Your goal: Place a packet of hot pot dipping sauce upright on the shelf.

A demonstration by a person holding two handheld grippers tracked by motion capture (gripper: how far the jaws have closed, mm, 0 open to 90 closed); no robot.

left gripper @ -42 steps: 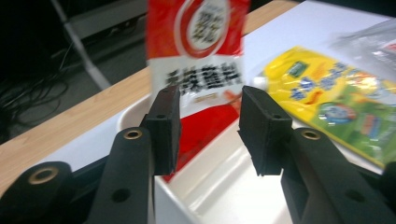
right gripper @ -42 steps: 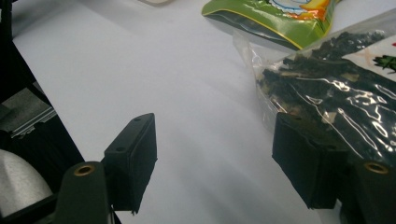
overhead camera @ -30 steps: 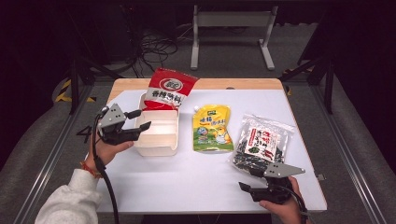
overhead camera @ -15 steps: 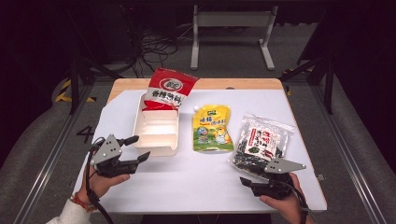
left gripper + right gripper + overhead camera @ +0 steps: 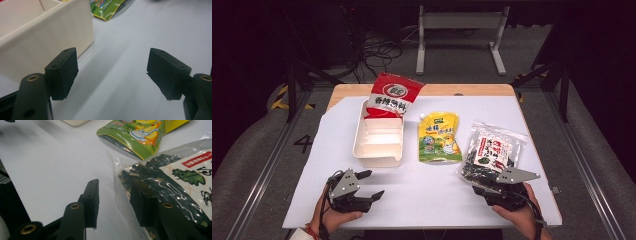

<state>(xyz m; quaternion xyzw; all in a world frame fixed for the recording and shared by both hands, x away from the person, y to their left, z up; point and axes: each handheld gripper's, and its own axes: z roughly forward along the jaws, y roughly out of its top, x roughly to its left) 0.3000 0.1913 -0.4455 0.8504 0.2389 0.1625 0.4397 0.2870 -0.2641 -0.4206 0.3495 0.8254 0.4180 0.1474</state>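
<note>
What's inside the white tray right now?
The white tray has the lower end of the red packet resting over its far end; white dividers show below. Whatever lies beneath the packet there is covered. The near compartments look empty.

A white-covered rectangular surface (image 5: 422,200) with a strip of bare wood along its far edge carries four things. A white plastic divided tray (image 5: 378,137) sits left of centre, a red and white foil pouch (image 5: 393,95) resting on its far end. Just right lies a yellow-green flat pouch (image 5: 439,137), then a clear bag of dark dried seaweed (image 5: 493,150) near the right edge.
</note>
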